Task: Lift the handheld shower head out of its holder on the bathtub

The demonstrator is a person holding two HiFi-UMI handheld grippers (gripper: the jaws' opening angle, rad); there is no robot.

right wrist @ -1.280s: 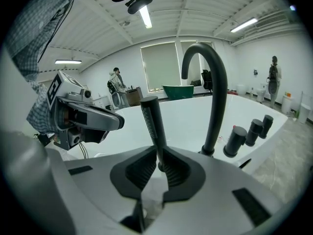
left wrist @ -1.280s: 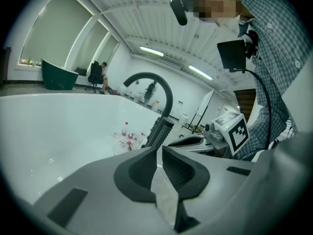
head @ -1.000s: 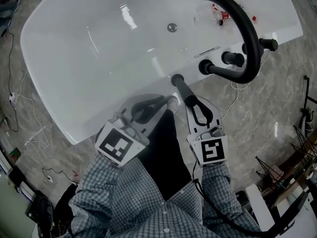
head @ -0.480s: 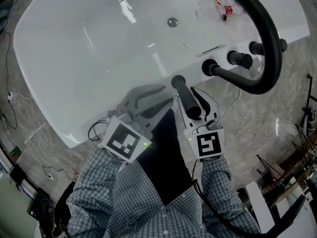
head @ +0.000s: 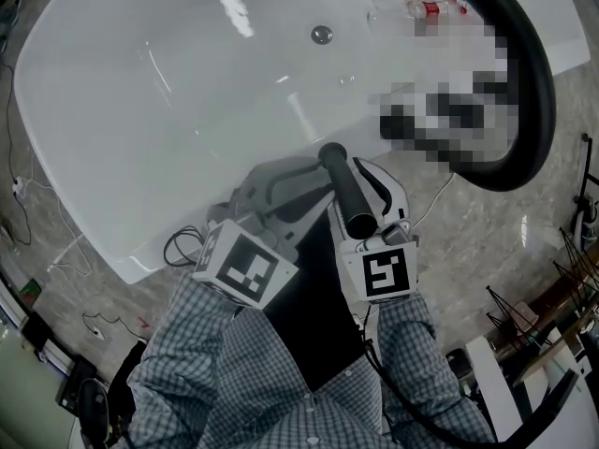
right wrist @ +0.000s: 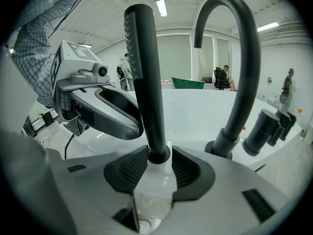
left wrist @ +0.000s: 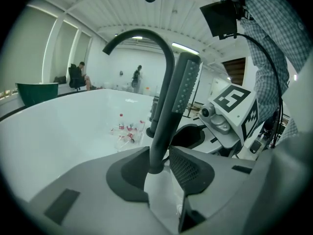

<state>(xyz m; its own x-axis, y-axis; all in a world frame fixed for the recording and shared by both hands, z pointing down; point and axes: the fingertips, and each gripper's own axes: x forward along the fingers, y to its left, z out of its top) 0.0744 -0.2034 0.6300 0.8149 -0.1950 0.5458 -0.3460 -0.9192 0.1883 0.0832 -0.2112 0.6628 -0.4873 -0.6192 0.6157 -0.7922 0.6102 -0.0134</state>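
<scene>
The black stick-shaped shower head stands upright in its holder on the rim of the white bathtub. My right gripper sits low around its foot. Its jaws have just been opening, and the shaft stands between the pads without touching them. My left gripper comes in from the left, open, its tips either side of the shaft's base. In the gripper views the jaw gaps lie at the right gripper and the left gripper.
A tall black arched tap spout rises just right of the holder, with black knobs beside it. Small bottles lie in the tub's far end. Cables trail on the marble floor at the left.
The right gripper's jaws have spread apart off the shower head's handle. Both grippers have sunk toward the tub rim, and the wand now stands nearer upright.
</scene>
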